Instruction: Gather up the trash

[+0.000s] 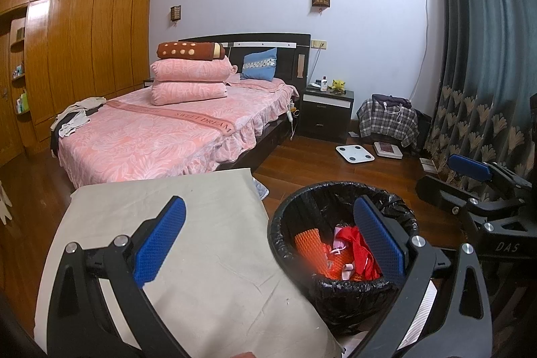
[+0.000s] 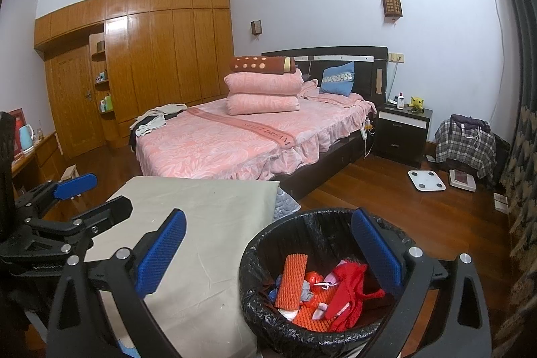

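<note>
Trash point(image 2: 319, 291) sits down in the black-lined bin point(image 2: 255, 260) just beside the cloth-covered table point(image 2: 201, 223), red scraps and orange foam piled inside. Left tool point(image 1: 268, 244) and right tool point(image 2: 268, 250) both hover spread wide, gripping nothing, apparently freed for another piece.

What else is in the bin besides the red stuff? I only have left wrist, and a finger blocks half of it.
Observer: In the right wrist view, an orange ridged foam strip stands on end inside the trash bin, left of the red cloth.
Operator: Anything under the strip?
Observer: A blue-grey scrap shows beside its base; what it is, I cannot tell.
Operator: What's off my left edge?
Observer: A pale blue kettle on a wooden desk against the wall.
</note>
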